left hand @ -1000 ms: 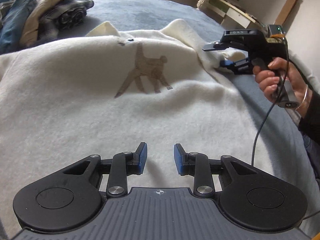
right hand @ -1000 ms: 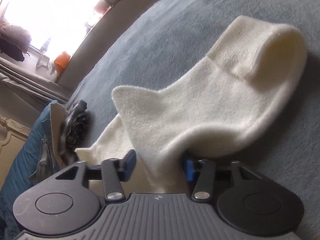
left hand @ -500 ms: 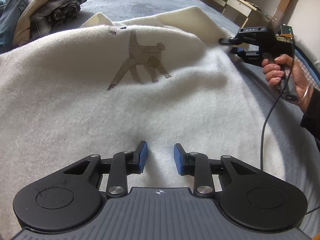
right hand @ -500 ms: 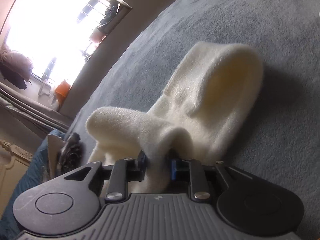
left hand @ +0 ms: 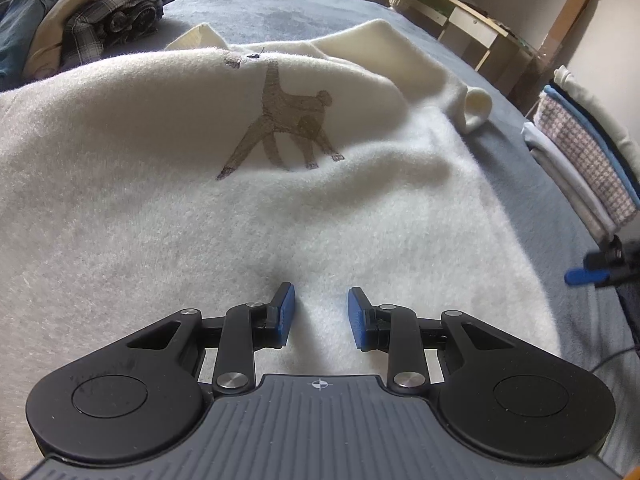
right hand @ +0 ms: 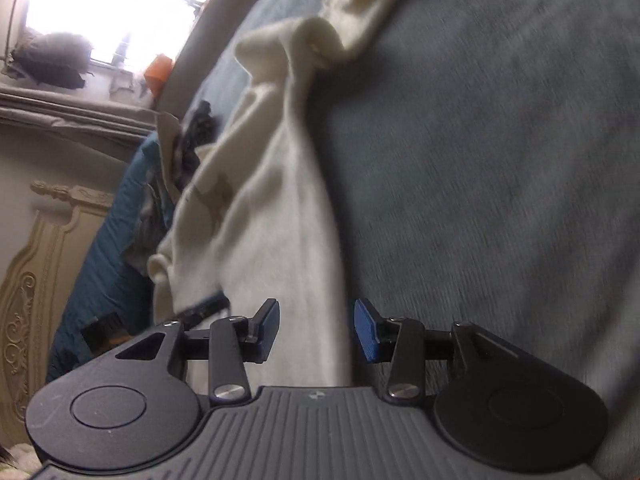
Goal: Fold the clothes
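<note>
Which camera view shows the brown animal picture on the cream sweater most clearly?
The left wrist view. There the brown animal picture lies in sharp focus and seen whole on the cream sweater. In the right wrist view the sweater is blurred and seen edge-on; only faint brownish marks show.

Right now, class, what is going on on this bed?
A person is folding a cream sweater with a stitched dog, spread on the grey-blue bed cover, using a handheld tool in each hand. The left tool hovers open over the sweater's lower part, gripping nothing. The right tool is open too, at the sweater's edge; the sleeve lies on the bed, folded partway inward. A pile of unfolded clothes waits at the far left, and a folded stack sits at the right.
</note>
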A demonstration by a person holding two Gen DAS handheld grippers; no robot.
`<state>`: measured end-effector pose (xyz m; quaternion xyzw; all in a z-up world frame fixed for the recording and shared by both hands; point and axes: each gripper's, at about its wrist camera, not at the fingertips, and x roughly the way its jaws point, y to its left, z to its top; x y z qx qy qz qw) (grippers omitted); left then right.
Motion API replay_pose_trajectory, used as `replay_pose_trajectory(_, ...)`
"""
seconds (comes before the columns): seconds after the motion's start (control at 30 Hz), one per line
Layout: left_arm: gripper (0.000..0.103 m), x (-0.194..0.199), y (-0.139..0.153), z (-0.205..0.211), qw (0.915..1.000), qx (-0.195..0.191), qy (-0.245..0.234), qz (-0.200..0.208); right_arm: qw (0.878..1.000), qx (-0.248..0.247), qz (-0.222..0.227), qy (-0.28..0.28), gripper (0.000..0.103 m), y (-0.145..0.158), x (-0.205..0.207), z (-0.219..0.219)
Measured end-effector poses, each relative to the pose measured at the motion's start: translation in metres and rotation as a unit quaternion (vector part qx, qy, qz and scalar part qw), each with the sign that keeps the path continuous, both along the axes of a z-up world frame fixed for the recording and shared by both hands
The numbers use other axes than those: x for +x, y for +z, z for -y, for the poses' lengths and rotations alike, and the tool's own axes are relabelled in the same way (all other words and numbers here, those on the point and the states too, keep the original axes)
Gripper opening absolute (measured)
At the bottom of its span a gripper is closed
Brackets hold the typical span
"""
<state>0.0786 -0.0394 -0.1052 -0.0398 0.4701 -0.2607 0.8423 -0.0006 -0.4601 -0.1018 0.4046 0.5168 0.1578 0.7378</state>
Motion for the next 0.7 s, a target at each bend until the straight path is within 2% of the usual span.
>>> replay_pose_trajectory(0.1, 0.029, 0.001, 0.0, -0.001, 1.0, -0.006, 0.003, -0.002, 0.999, 0.004, -0.031, 0.009, 0.042, -0.02, -0.017, -0.015)
replay_pose_trajectory(0.17, 0.029, 0.001, -0.001, -0.003, 0.9999, -0.011, 0.006, -0.003, 0.999, -0.005, -0.038, 0.019, 0.033, -0.026, -0.024, -0.027)
replay_pose_trajectory(0.2, 0.029, 0.0, -0.002, -0.004, 0.9999, -0.014, 0.008, -0.003, 0.999, -0.013, -0.039, 0.026, 0.018, -0.028, -0.028, -0.032)
replay_pose_trajectory(0.23, 0.029, -0.001, -0.002, -0.004, 0.9998, -0.016, 0.01, -0.002, 0.998, -0.031, -0.033, 0.042, 0.008, -0.027, -0.034, -0.04)
replay_pose_trajectory(0.43, 0.029, -0.004, -0.001, -0.005, 0.9998, -0.017, 0.008, 0.006, 0.994, -0.095, -0.018, 0.054, 0.0, -0.014, -0.043, -0.042)
replay_pose_trajectory(0.53, 0.029, -0.007, 0.005, -0.009, 0.9998, -0.014, 0.0, 0.016, 0.99, -0.126, -0.01, 0.06, 0.004, -0.008, -0.047, -0.042)
replay_pose_trajectory(0.7, 0.029, -0.02, 0.014, -0.022, 0.9993, -0.014, -0.015, 0.031, 0.98, -0.168, 0.078, 0.079, 0.004, 0.042, -0.035, -0.062)
